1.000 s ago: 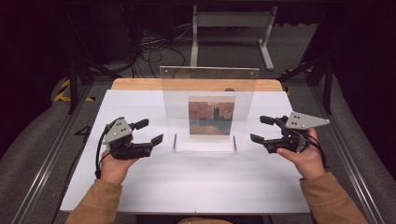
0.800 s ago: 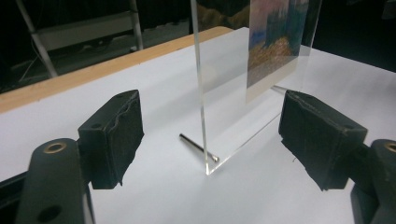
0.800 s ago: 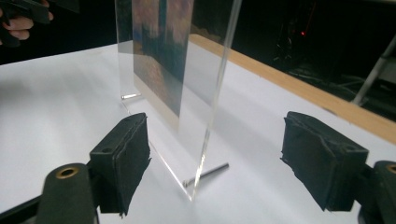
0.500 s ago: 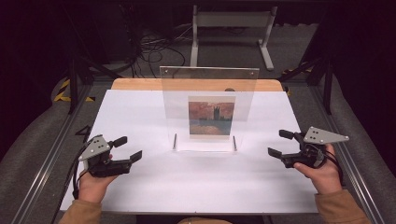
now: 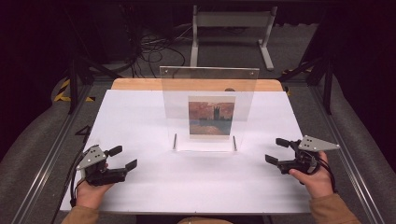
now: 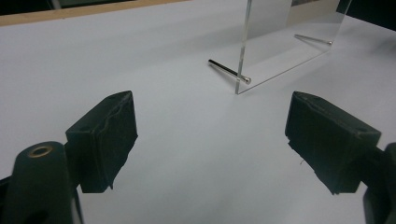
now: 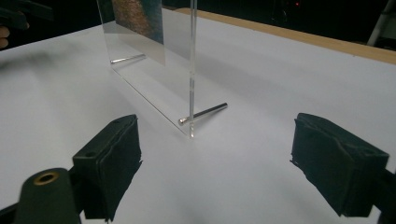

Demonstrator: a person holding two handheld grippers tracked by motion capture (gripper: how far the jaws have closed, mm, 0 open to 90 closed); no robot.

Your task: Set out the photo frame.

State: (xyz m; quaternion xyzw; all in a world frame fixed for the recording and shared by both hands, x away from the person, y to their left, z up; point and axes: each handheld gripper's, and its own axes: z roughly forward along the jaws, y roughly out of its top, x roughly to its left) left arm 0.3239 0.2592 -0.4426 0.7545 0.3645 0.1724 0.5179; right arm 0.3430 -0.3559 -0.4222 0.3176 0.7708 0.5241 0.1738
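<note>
Looking down from the high view, I've got a clear acrylic frame (image 5: 208, 108) standing upright in the middle of the picture on the white sheet (image 5: 140, 112), a small reddish landscape print (image 5: 211, 117) sandwiched inside. It's a smooth, flat rectangular slab on two thin metal pins (image 6: 229, 71); its broad face points toward the bottom edge and its long axis runs vertical. My left gripper (image 5: 122, 157) at lower left and right gripper (image 5: 276, 150) at lower right have both just been opening. Matte black pads (image 7: 112, 161) are spread wide, with nothing between them.
</note>
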